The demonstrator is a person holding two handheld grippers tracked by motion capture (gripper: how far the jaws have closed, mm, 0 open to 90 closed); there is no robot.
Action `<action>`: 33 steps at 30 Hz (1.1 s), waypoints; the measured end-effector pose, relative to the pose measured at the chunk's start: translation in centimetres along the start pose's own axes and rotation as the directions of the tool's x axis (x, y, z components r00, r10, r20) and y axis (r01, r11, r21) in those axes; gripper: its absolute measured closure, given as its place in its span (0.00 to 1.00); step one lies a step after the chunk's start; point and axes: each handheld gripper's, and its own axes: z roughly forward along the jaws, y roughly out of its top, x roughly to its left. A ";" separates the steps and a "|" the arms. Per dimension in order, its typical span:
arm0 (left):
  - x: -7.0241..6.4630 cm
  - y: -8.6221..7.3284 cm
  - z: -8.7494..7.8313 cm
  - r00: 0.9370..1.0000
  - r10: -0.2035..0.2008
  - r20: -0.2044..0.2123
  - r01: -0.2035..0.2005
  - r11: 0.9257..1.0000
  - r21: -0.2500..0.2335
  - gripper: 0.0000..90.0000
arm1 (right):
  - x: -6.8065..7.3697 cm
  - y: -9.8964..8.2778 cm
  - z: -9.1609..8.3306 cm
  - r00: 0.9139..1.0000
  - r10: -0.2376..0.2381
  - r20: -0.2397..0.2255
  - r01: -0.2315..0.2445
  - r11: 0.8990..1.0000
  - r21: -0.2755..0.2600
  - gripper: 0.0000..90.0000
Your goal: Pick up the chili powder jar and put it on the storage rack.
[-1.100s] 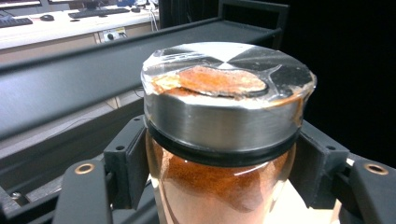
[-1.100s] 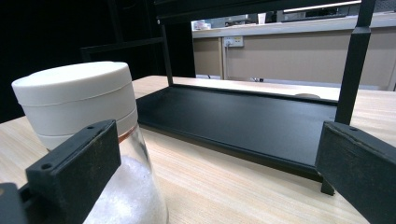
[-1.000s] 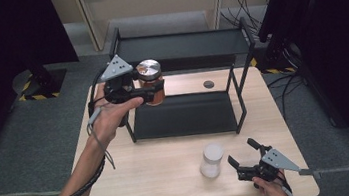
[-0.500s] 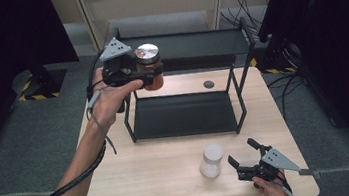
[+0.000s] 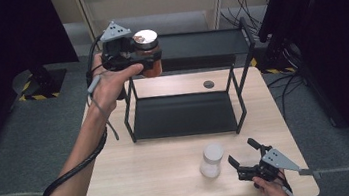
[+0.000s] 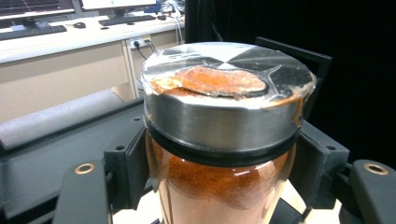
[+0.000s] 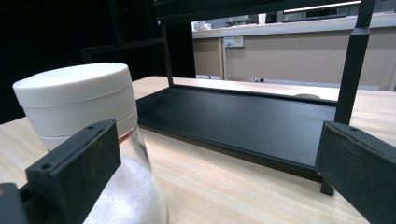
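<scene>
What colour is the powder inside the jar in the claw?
Orange-red. The powder in the jar shows best in the left gripper view.

Orange-red spice jar (image 5: 148,56) with silver lid, white-lidded jar (image 5: 211,160), black rack (image 5: 184,114)

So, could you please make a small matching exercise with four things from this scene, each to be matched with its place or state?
Things:
1. jar of orange powder
2. jar of white powder
3. black rack
4. right hand-held gripper

Places or states:
A. open, low at the table's near right corner
B. clamped in the left hand-held gripper, up by the rack's top shelf
C. stands in the middle of the table
D. stands on the table, just left of the open jaws

Pairs: 1-B, 2-D, 3-C, 4-A
</scene>
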 end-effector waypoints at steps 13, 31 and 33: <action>0.6 1.3 1.9 0.996 -0.031 -0.086 0.030 1.000 -0.004 0.34 | -0.1 0.0 0.0 1.000 0.002 -0.002 -0.002 1.000 -0.003 0.00; 1.4 1.6 4.5 0.980 -0.037 -0.197 0.035 0.999 -0.017 0.34 | -0.1 0.1 0.0 1.000 0.002 -0.004 -0.002 1.000 -0.007 0.00; 1.4 1.5 4.8 0.979 -0.044 -0.199 0.040 0.999 -0.022 0.34 | -0.1 0.1 0.0 1.000 0.002 -0.005 -0.002 1.000 -0.007 0.00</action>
